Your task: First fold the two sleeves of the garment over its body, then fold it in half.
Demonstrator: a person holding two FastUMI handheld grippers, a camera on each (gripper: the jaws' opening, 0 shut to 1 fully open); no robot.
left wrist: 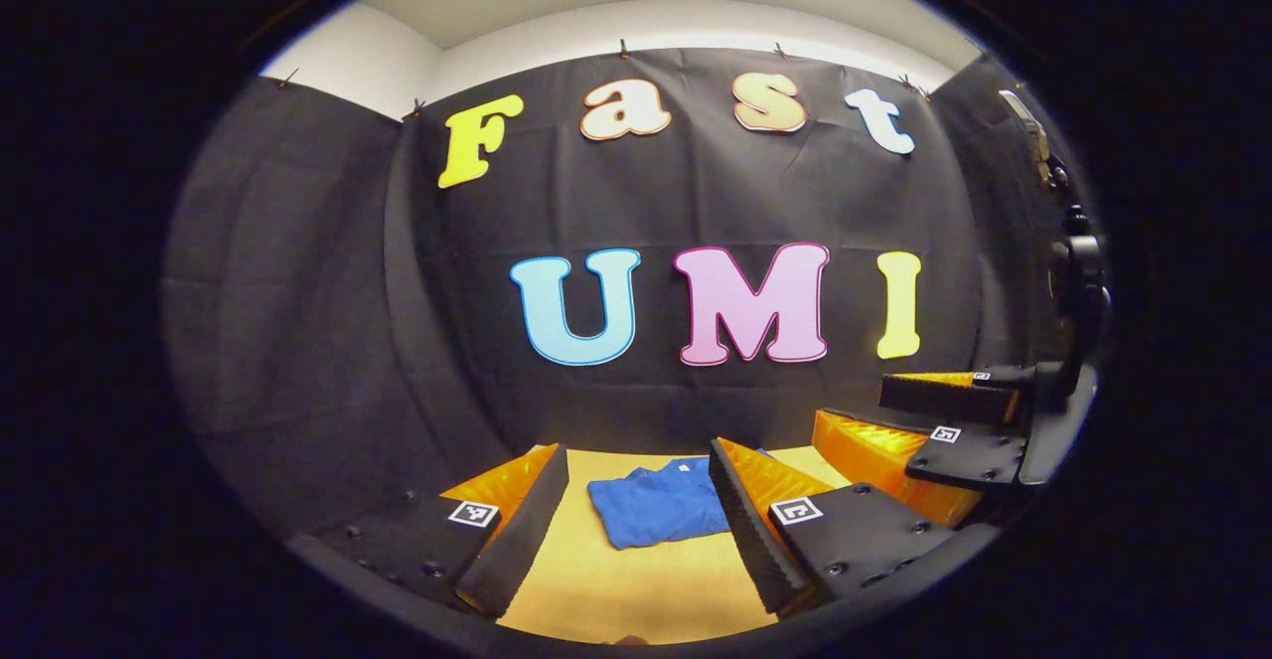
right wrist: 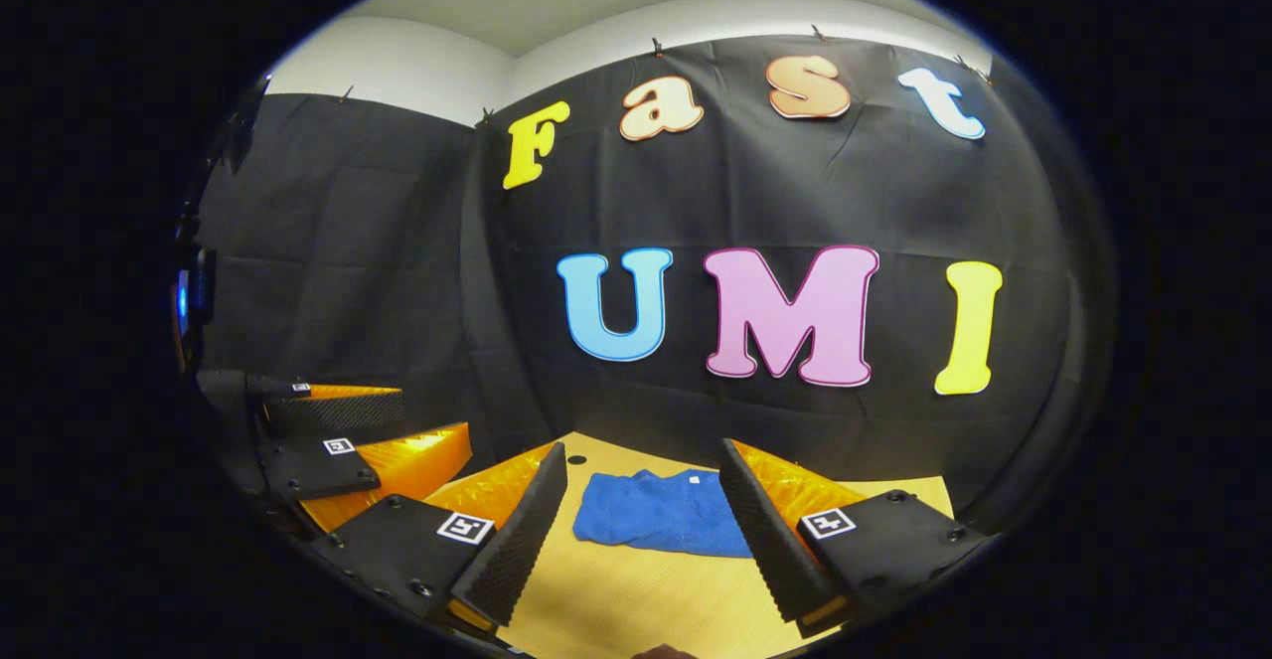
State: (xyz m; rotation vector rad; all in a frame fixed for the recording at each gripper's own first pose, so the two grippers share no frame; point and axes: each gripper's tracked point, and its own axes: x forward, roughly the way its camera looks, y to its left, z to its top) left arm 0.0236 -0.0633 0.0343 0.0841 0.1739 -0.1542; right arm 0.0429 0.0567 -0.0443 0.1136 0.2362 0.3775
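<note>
Left tool (left wrist: 636,530): jaws spread wide, nothing held between them. It is raised clear of the worktop (left wrist: 616,589) and points toward the far wall.

Right tool (right wrist: 646,530): jaws likewise spread wide, nothing gripped. In the left gripper view the same tool appears at the right edge (left wrist: 954,420), just beside the left one and at about the same height, also parted. In the right gripper view the left tool appears at the left edge (right wrist: 338,425), in the matching position.

Garment: a blue T-shirt (left wrist: 658,507) lies on the yellow worktop, already folded into a compact, roughly rectangular bundle (sleeves no longer sticking out). In the left gripper view it sits beyond the fingertips, framed in the gap between the two fingers and nearer the right finger, whose edge hides the shirt's right margin. In the right gripper view the T-shirt (right wrist: 661,512) again lies beyond the tips, between the fingers, its right side running behind the right finger. Neither tool touches the cloth; both stand apart from it, on its near side.

A small pale label shows at the shirt's far edge. The bundle's near edge is slightly uneven, with soft creases across the top layer.

Bare worktop lies between the shirt and the viewer.
</note>
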